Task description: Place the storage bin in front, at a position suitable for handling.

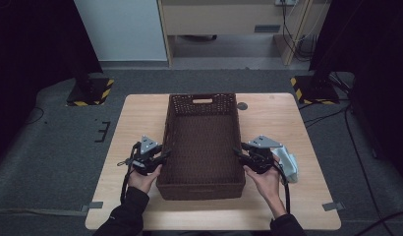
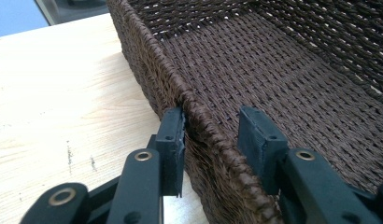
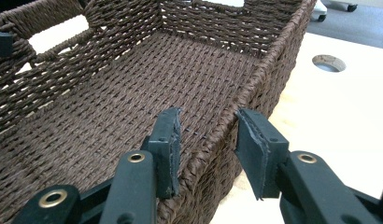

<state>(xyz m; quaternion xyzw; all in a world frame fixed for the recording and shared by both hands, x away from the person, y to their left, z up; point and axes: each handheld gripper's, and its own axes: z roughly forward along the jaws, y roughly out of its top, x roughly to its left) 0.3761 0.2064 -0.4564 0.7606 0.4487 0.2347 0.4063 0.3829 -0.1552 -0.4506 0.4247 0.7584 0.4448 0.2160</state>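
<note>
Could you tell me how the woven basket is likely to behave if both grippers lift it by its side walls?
The basket looks empty, so probably light. Its woven walls may flex slightly under the pads, though the thick braided rim suggests reasonable stiffness. The left gripper and right gripper straddle opposite long walls near one end, so the far end might dip.

A crumpled white cloth point(image 1: 289, 164) is lying on the light wooden table point(image 1: 140, 118), near its right edge.
</note>
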